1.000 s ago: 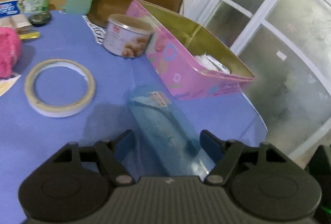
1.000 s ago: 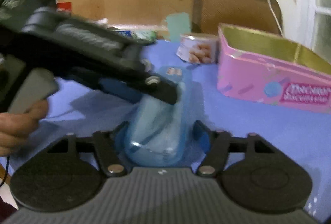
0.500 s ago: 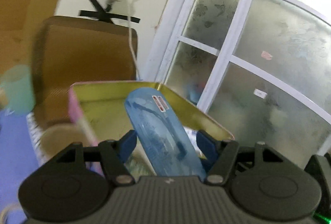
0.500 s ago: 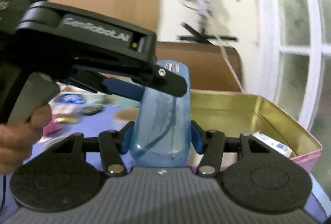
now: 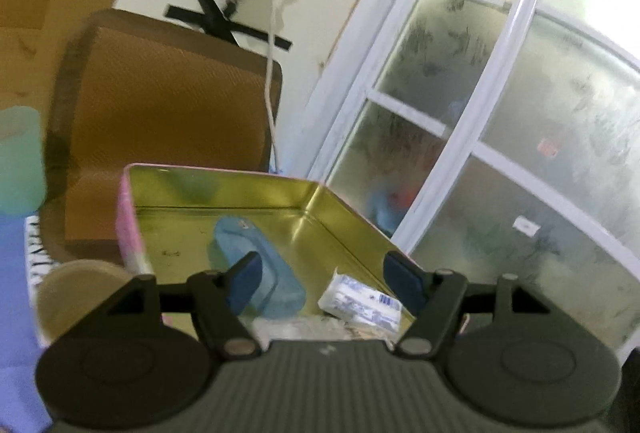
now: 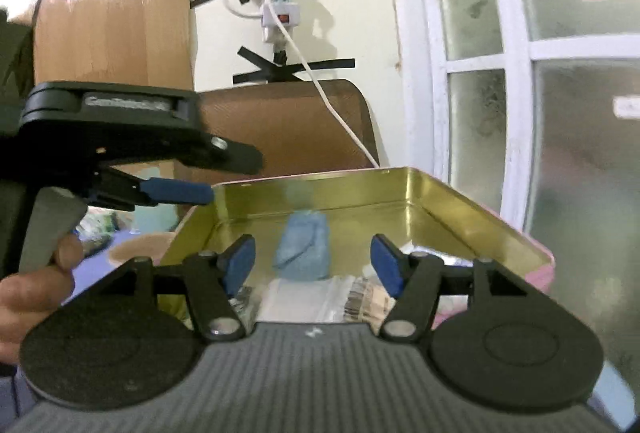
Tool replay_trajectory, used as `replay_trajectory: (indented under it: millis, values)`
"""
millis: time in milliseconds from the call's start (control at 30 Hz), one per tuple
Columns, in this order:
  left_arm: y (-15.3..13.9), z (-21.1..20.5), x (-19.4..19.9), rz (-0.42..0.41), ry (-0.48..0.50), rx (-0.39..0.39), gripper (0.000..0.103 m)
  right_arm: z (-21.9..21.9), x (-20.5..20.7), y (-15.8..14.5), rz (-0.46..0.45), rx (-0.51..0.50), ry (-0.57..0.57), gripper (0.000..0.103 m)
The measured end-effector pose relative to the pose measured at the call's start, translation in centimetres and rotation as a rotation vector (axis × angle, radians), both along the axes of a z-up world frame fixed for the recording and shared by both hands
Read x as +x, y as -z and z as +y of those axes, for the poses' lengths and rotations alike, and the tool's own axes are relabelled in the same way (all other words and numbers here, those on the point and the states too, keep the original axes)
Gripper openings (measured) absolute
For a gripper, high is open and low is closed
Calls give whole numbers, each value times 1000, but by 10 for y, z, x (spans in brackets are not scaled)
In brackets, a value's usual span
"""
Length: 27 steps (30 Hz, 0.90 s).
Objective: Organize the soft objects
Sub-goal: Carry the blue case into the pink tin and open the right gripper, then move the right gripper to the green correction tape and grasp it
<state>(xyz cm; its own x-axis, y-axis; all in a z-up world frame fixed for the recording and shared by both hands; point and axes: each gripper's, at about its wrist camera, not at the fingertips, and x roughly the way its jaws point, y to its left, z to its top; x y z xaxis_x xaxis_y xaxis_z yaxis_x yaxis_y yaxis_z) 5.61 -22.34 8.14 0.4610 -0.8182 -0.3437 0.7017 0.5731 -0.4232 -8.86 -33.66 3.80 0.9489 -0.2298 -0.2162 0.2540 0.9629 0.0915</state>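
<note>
A soft blue pouch (image 5: 256,265) lies inside the pink tin with the gold lining (image 5: 224,193); it also shows in the right wrist view (image 6: 302,251), resting on the tin's floor (image 6: 360,193). My left gripper (image 5: 326,283) is open and empty, just above the tin's near end. My right gripper (image 6: 316,263) is open and empty too, held over the tin's near side. The left gripper's blue finger (image 6: 176,191) shows at the tin's left rim in the right wrist view.
White packets (image 5: 360,303) and clear bags (image 6: 316,299) lie in the tin's near end. A round can (image 5: 76,293) and a green mug (image 5: 18,161) stand left of the tin. A brown chair back (image 6: 288,129) is behind it, and a window on the right.
Both grippers were shut on the blue pouch, lifting it from the table to over the tin. Now both are open and the pouch lies inside the tin.
</note>
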Motion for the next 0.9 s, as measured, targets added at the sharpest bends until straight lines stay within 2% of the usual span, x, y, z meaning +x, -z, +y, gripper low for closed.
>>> replay_trajectory:
  millis: [167, 233, 300, 467, 567, 733, 833, 900]
  values:
    - [-8, 66, -21, -62, -111, 35, 70, 26, -14, 1, -41, 55, -40, 67]
    - [-8, 101, -26, -80, -182, 47, 73, 42, -21, 0, -59, 50, -83, 73]
    - [-4, 143, -31, -114, -297, 72, 75, 59, -20, 3, -64, 60, -129, 76]
    - [8, 224, -25, -146, -550, 110, 75, 102, 12, 2, -1, 86, -280, 75]
    - [13, 257, -16, -159, -700, 120, 75, 128, 43, -7, 33, 95, -364, 75]
    - [21, 293, -14, -138, -788, -10, 75, 168, 126, -15, 171, 143, -452, 76]
    - [25, 314, -8, -57, -826, -56, 75, 194, 187, -8, 263, 147, -444, 76]
    - [28, 321, -3, -14, -866, -44, 75, 211, 226, 1, 313, 110, -442, 76]
